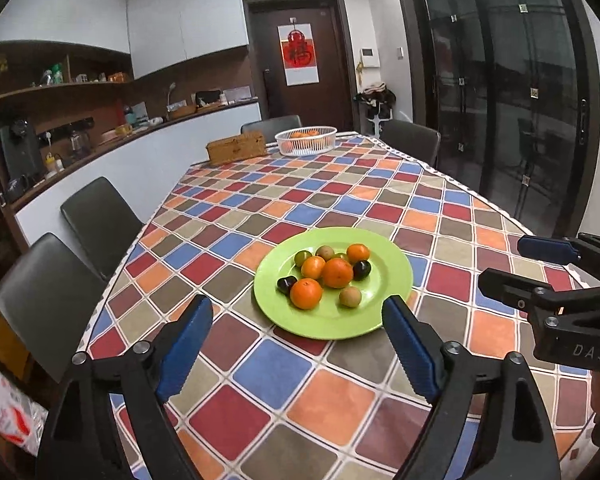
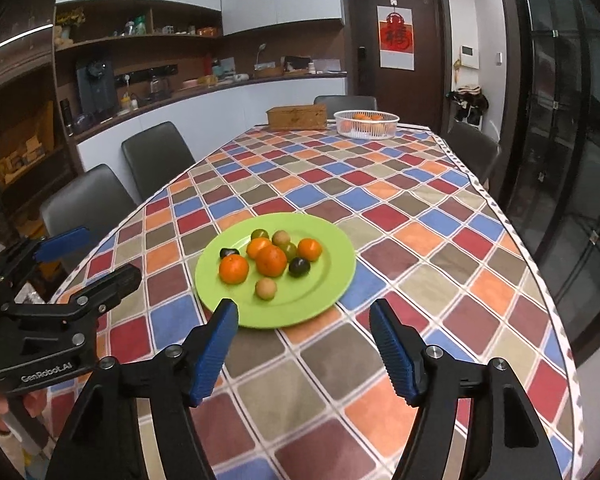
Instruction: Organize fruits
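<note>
left gripper is spread wide with nothing in it, hovering just short of the green plate piled with oranges and small fruit, right gripper alongside, equally gaping and empty, white basket sits way back on the checkered tablecloth

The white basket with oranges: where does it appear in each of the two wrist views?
Left wrist view: the white basket is at the table's far end, upper centre, right of the wooden box.
Right wrist view: far end, upper right of centre, again right of the box.
Shared landmark: the green plate.
</note>
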Demonstrator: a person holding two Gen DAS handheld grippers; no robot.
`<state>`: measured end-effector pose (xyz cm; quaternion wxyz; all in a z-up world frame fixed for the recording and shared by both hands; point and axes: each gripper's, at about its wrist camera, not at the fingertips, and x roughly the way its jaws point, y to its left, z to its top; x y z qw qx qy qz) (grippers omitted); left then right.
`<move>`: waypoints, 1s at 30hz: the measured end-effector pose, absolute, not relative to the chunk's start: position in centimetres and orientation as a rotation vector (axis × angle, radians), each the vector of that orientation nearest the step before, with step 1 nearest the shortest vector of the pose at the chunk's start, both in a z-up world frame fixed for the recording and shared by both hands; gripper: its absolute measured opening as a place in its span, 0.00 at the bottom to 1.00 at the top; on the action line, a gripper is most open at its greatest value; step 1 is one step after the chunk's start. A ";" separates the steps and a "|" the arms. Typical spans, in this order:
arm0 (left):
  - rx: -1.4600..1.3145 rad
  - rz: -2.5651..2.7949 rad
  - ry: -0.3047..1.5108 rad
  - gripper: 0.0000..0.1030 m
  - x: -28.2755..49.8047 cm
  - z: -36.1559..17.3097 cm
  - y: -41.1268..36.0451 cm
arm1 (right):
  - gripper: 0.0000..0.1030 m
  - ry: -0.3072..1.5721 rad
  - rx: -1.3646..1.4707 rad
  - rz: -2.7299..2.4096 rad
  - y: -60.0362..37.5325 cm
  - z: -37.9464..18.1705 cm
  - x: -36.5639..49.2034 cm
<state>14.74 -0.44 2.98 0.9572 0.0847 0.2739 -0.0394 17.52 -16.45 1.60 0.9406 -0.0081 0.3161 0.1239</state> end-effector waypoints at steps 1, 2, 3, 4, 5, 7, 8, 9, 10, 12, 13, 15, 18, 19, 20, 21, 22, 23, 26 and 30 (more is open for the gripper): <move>0.172 -0.079 0.550 0.87 14.3 3.1 -0.5 | 0.68 0.640 -0.020 0.250 -16.6 1.6 17.2; 0.172 -0.078 0.542 0.87 13.8 3.2 -0.6 | 0.68 0.631 -0.025 0.247 -16.7 1.7 16.5; 0.171 -0.078 0.539 0.87 13.4 3.2 -0.7 | 0.69 0.627 -0.027 0.247 -16.8 1.8 16.1; 0.170 -0.080 0.534 0.87 12.9 3.3 -0.9 | 0.69 0.627 -0.028 0.248 -16.9 1.7 15.8; 0.169 -0.083 0.530 0.87 12.4 3.5 -0.9 | 0.69 0.627 -0.027 0.250 -17.1 1.8 15.4; 0.161 -0.085 0.519 0.87 11.7 3.8 -1.0 | 0.69 0.620 -0.027 0.246 -17.3 1.8 14.7; 0.156 -0.085 0.514 0.87 11.4 3.9 -1.0 | 0.69 0.616 -0.028 0.242 -17.4 1.9 14.4; 0.151 -0.086 0.512 0.87 11.2 4.1 -1.0 | 0.69 0.614 -0.028 0.240 -17.4 1.9 14.0; 0.143 -0.088 0.509 0.88 11.0 4.2 -1.0 | 0.69 0.613 -0.027 0.242 -17.5 1.9 13.8; 0.128 -0.093 0.501 0.88 10.5 4.4 -1.0 | 0.69 0.610 -0.021 0.247 -17.5 2.0 13.2; 0.122 -0.094 0.499 0.88 10.3 4.5 -1.0 | 0.69 0.610 -0.020 0.248 -17.6 2.0 13.1; 0.113 -0.093 0.495 0.88 10.0 4.7 -0.9 | 0.69 0.607 -0.021 0.249 -17.6 2.1 12.8; 0.103 -0.096 0.487 0.88 9.5 4.8 -0.9 | 0.69 0.604 -0.015 0.251 -17.7 2.2 12.5; 0.098 -0.098 0.484 0.88 9.3 4.9 -0.9 | 0.69 0.601 -0.010 0.249 -17.8 2.3 12.3; 0.095 -0.101 0.482 0.88 9.2 4.9 -0.9 | 0.69 0.597 -0.007 0.248 -17.8 2.4 12.1; 0.094 -0.102 0.482 0.88 9.1 5.0 -0.9 | 0.69 0.595 -0.006 0.247 -17.9 2.4 12.1; 0.093 -0.104 0.481 0.88 9.0 5.0 -0.9 | 0.69 0.592 -0.006 0.246 -17.9 2.5 11.9; 0.094 -0.102 0.480 0.88 9.0 5.0 -0.9 | 0.69 0.591 -0.007 0.245 -17.9 2.5 11.8; 0.098 -0.098 0.471 0.88 8.7 5.2 -1.0 | 0.69 0.585 -0.005 0.244 -18.0 2.6 11.6; 0.099 -0.096 0.459 0.88 8.3 5.4 -1.1 | 0.69 0.577 -0.008 0.238 -18.0 2.8 11.2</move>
